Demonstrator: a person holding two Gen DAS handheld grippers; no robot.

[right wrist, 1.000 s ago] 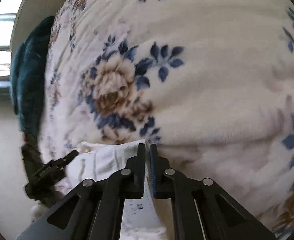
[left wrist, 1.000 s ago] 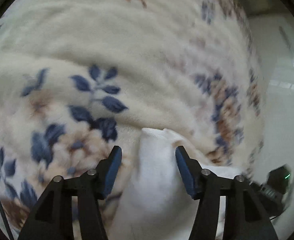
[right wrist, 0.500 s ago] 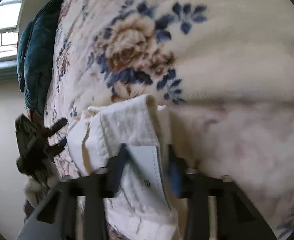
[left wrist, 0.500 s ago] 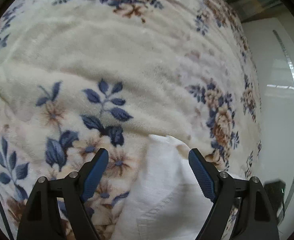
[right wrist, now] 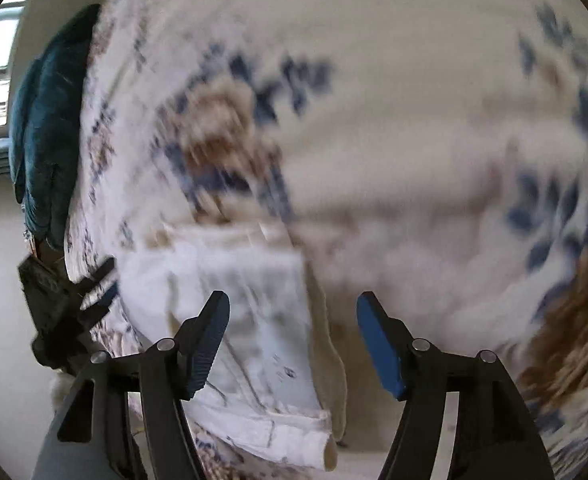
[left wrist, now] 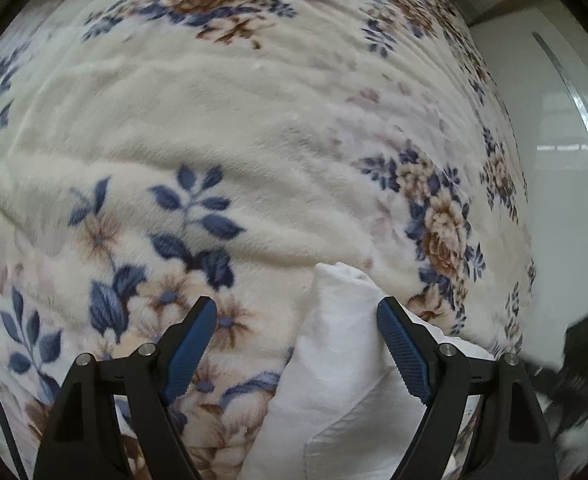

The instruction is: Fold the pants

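Observation:
The white pants [left wrist: 342, 364] lie folded on a cream blanket with blue and brown flowers [left wrist: 253, 140]. In the left wrist view my left gripper [left wrist: 296, 330] is open, and the pants' folded end lies loose below and between its blue pads. In the right wrist view, which is blurred by motion, the pants [right wrist: 253, 320] lie bunched by the blanket's edge. My right gripper [right wrist: 293, 326] is open above them and holds nothing. The left gripper also shows at the left of that view [right wrist: 65, 300].
A dark teal cloth [right wrist: 45, 128] lies at the blanket's far left edge, near a window. A pale wall or cabinet [left wrist: 566, 200] stands to the right of the bed. The right gripper shows as a dark blur at the lower right of the left wrist view [left wrist: 574, 364].
My right gripper was shut on the pants' edge a second ago; it has opened and let go. My left gripper has opened wider. Both have drawn back slightly.

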